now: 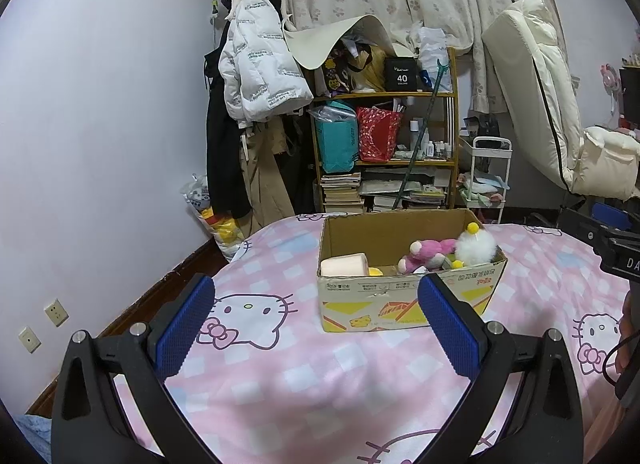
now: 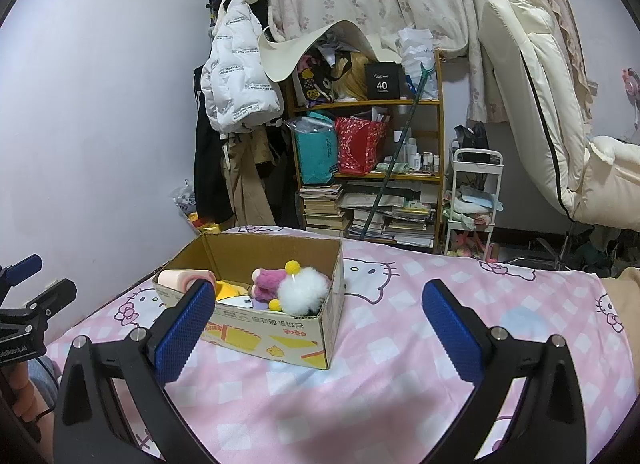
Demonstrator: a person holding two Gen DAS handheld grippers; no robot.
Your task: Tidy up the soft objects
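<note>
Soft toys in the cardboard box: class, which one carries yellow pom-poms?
The fluffy white toy at the box's right end; its neighbour, the pink plush, is pink, not white.

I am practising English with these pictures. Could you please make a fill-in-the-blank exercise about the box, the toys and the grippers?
1. The cardboard box stands on a pink ____ with cat prints.
2. The white fluffy toy lies ____ the box, beside the pink plush.
3. The left gripper and the right gripper are both ____ and hold nothing.
4. The small pompom on top of the fluffy toy is ____ in colour.

Missing words: bedsheet; inside; open; yellow
</note>
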